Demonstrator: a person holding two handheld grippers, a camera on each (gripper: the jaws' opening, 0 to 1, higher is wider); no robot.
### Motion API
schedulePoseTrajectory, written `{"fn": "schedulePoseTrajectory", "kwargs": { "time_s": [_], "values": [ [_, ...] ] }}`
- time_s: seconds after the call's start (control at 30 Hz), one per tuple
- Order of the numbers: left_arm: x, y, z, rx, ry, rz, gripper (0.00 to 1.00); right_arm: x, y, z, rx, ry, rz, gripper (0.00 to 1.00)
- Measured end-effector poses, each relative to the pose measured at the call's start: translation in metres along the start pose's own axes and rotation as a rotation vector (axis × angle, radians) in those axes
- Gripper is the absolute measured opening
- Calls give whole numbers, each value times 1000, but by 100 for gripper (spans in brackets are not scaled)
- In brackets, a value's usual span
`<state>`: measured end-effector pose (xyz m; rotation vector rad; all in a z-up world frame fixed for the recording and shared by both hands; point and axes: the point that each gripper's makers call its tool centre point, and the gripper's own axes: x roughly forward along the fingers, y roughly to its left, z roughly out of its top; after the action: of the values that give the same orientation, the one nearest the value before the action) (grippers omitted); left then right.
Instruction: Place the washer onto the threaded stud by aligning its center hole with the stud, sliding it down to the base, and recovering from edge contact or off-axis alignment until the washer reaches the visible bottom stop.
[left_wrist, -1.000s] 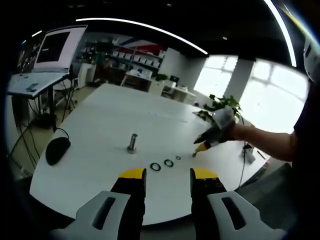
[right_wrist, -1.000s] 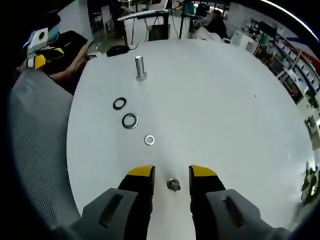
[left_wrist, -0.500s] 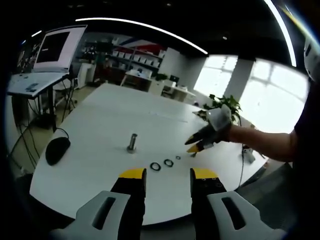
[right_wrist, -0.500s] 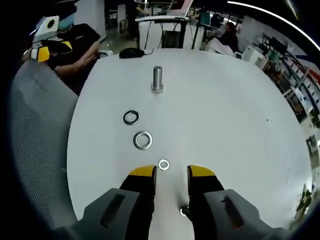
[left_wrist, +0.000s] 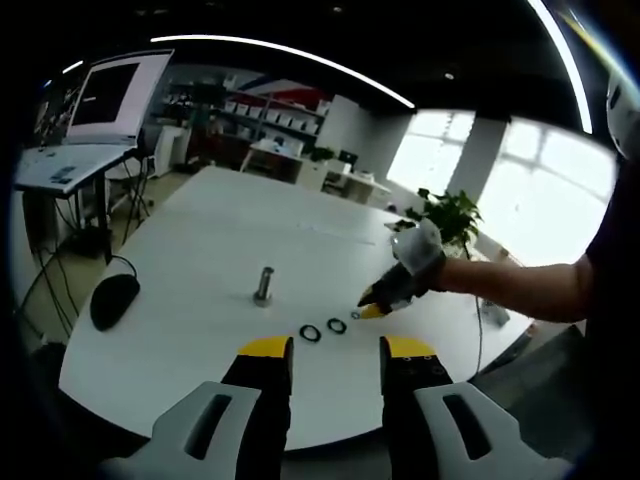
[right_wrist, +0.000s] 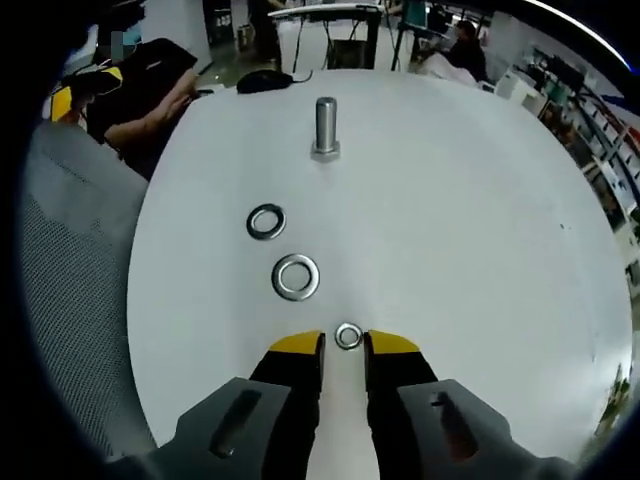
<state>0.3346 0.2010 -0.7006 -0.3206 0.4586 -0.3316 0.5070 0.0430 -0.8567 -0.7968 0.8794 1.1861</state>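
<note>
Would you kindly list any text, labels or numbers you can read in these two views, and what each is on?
No text is readable.
Monitor: the screen content is too blurred to read.
Washers, threaded stud, mouse: no markings visible.

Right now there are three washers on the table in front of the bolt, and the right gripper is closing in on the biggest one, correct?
Not quite. The right gripper is closing in on the smallest washer, not the biggest washer. The right gripper view shows it at the jaw tips, with the third washer and the bolt farther along the table.
</note>
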Motion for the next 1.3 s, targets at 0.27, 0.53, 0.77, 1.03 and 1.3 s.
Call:
{"fn": "schedulePoseTrajectory", "kwargs": {
  "time_s": [0.27, 0.53, 0.77, 1.03, 1.3],
  "values": [
    [0, 0, 0, -1, 0, -1, 32, 7, -3, -5, 8, 18, -7, 17],
    [0, 0, 0, -2, -1, 0, 32, 5, -6, -3, 12, 11, -20, 17],
    [0, 1, 0, -3, 1, 1, 32, 8, -6, -5, 34, 6, -9, 17],
    [0, 1, 0, -2, 0, 2, 32, 7, -4, -6, 16, 15, -7, 14],
    [-1, 2, 0, -2, -3, 0, 32, -11, 7, -5, 26, -17, 38, 14]
  ]
}}
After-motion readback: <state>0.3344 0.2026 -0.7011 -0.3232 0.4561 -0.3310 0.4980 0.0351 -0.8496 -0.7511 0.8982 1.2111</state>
